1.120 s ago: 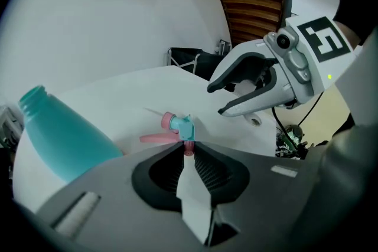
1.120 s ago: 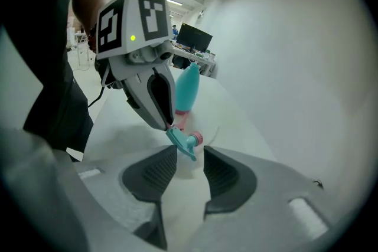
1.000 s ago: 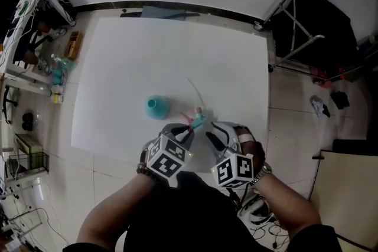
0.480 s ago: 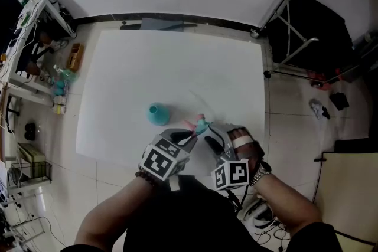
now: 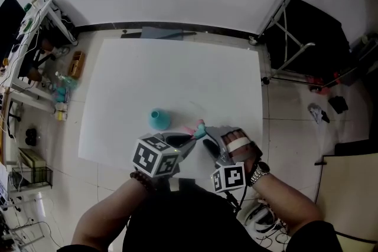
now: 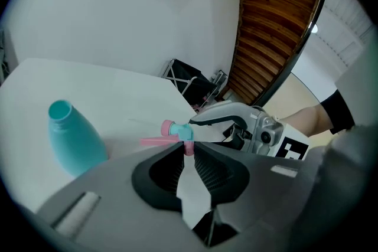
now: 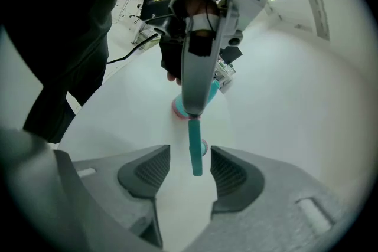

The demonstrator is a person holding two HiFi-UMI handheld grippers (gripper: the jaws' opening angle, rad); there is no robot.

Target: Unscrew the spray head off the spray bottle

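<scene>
Left gripper (image 6: 188, 151) is clamped on a thin pink bit of the spray head (image 6: 177, 129) at lower centre of the head view, while the right gripper (image 7: 190, 167) is open, with the head's teal stem between its jaws but not touching them. Spray bottle (image 5: 158, 119) stands headless on the table (image 5: 177, 68), just left of both. Risk: the pinch is small and at the jaw tips, so the head could twist out and drop, or a stray gripper could tip the bottle.
</scene>
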